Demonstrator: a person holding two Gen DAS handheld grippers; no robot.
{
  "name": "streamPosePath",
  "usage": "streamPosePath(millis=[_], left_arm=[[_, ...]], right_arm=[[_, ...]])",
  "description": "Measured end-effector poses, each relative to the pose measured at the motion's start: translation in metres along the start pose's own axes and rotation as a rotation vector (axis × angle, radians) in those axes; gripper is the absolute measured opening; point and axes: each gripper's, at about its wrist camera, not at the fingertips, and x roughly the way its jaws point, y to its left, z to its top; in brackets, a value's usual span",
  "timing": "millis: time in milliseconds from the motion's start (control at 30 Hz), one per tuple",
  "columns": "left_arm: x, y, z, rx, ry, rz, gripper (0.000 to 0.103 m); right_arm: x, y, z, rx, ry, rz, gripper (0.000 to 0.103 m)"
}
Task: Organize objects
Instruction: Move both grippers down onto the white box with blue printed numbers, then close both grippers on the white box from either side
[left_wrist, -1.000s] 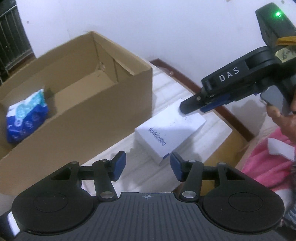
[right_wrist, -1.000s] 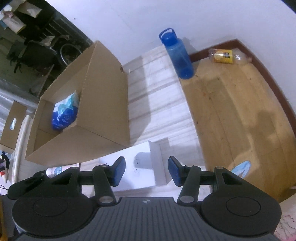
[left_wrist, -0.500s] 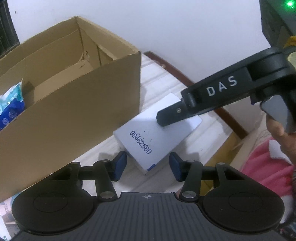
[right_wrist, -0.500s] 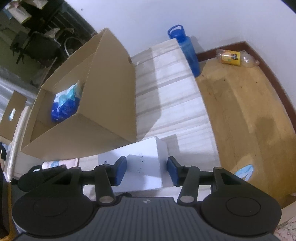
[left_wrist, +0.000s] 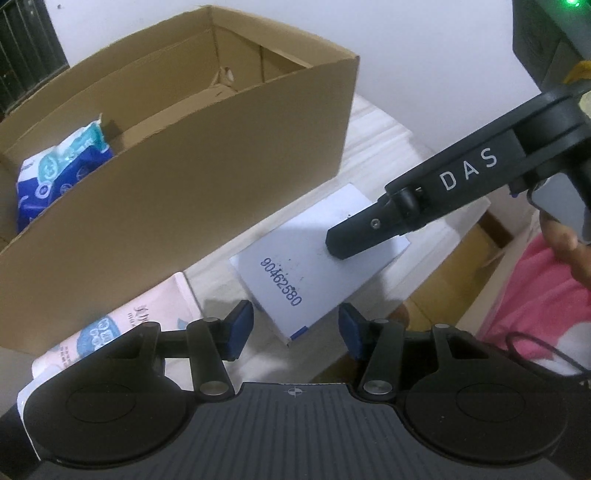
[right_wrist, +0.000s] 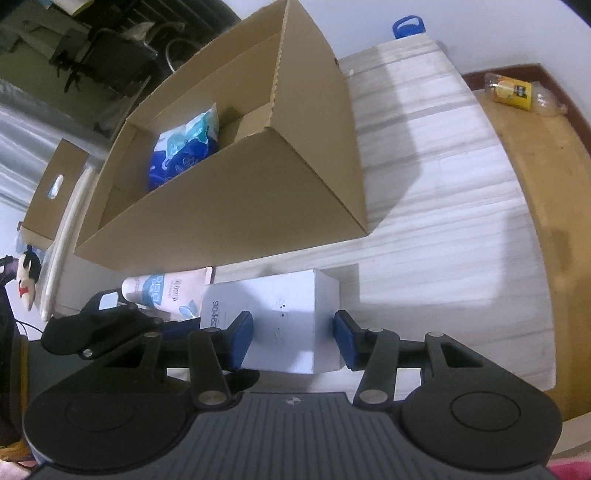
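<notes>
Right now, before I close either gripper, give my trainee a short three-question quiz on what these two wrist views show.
1. True or false: the cardboard box is empty.
2. Which thing do both grippers frame? A) white box B) pink tissue pack C) blue bottle
3. Fill in: the pink tissue pack lies against the cardboard box's ___ wall.

Key
1. False: a blue wipes pack lies inside.
2. A: the white box sits ahead of the left gripper and between the pads of the right gripper, which stand clear of its sides.
3. Outer.
</notes>
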Motion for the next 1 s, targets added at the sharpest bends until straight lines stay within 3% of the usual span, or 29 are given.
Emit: streamPosePath(millis=[233,367,567,1000], left_arm=[[0.011,-0.01,-0.005,0.029,-0.002,0.007,0.062],[0.017,-0.009,-0.009,0.009,-0.015,0.006,0.066],[0.014,-0.009,-0.018,-0.03,-0.044,0.022,0.062],[-0.004,-0.018,-0.036,-0.008,-0.061,0.017,0.062]], right_arm=[[0.004,-0.013,0.002,0.089,0.023,0.047,0.059],[0.005,-0.007,-0.001,0.087,-0.001,0.026,0.062],[0.007,0.013,-0.011,-0.015,-0.07,-0.045,0.062],[-0.008,0.027,-0.022,-0.085,-0.057,-0.065,0.062]])
